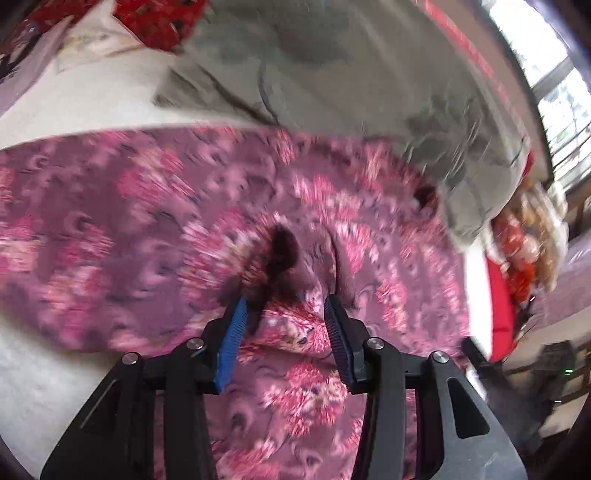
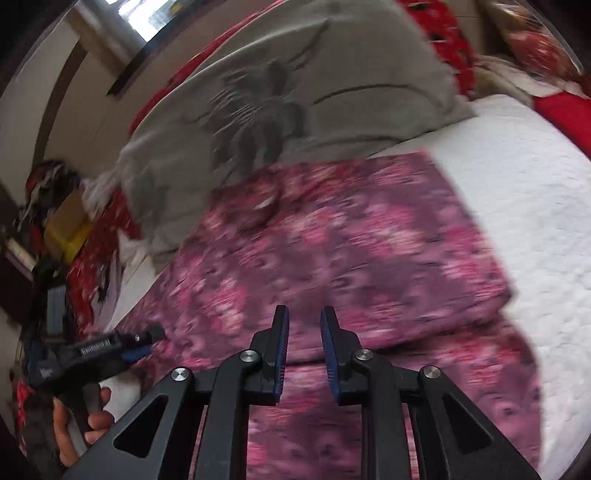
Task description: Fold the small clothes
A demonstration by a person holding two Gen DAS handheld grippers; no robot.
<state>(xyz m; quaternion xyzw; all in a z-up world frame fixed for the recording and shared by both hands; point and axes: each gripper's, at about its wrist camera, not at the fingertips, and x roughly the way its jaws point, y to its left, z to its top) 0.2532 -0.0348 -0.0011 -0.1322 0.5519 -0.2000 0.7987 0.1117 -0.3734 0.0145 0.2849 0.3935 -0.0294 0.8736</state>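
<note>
A purple-pink flowered garment [image 1: 147,221] lies spread on the white bed cover [image 1: 92,107]. In the right wrist view the same garment [image 2: 351,240] shows one layer folded over another. My left gripper [image 1: 284,310] is open low over it. A raised ridge of the cloth stands between its jaws, and the blue pads [image 1: 232,347] do not press on it. From the right wrist view the left gripper [image 2: 147,339] sits at the garment's left edge, held by a hand [image 2: 85,417]. My right gripper [image 2: 304,314] hovers above the garment's near part, jaws narrowly apart with nothing between them.
A grey printed garment [image 2: 295,92] lies beyond the flowered one, and its edge [image 1: 332,92] touches it. Red patterned cloth [image 1: 162,22] and a red cushion [image 1: 498,306] lie at the bed's edges. White bed cover [image 2: 517,184] lies bare to the right. A window [image 1: 554,92] is behind.
</note>
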